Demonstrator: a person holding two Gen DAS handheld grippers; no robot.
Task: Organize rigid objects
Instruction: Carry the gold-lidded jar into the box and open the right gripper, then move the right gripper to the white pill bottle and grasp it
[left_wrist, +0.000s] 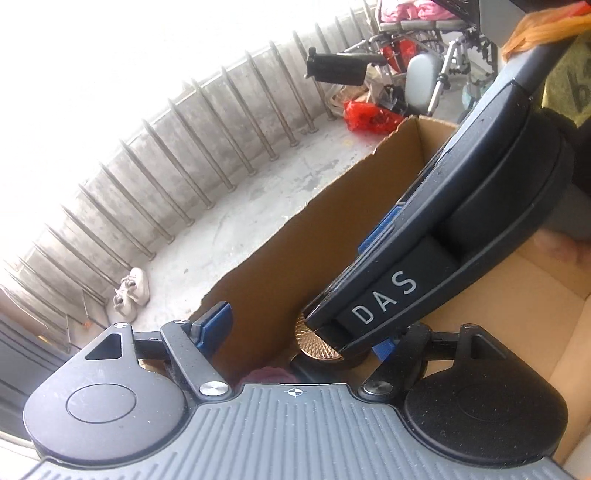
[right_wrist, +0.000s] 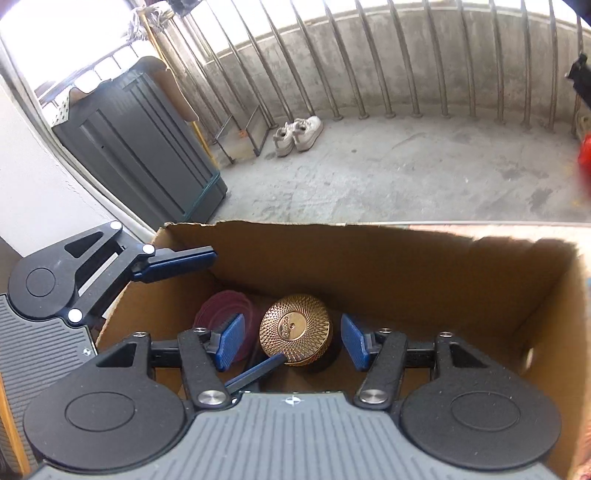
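Observation:
A cardboard box stands open on a concrete floor. Inside at its bottom stands a jar with a gold patterned lid, and a maroon round container lies to its left. My right gripper hovers above the jar, open, with a clear gap between each blue pad and the lid. My left gripper reaches in from the left, open wide: one finger over the box's rim, the other low beside the jar. In the left wrist view the right gripper's black housing hides most of the box; the gold lid peeks out beneath it.
A pair of pale shoes sits by the metal railing. A dark grey cabinet stands at the left. A wheelchair and a red bag are behind the box.

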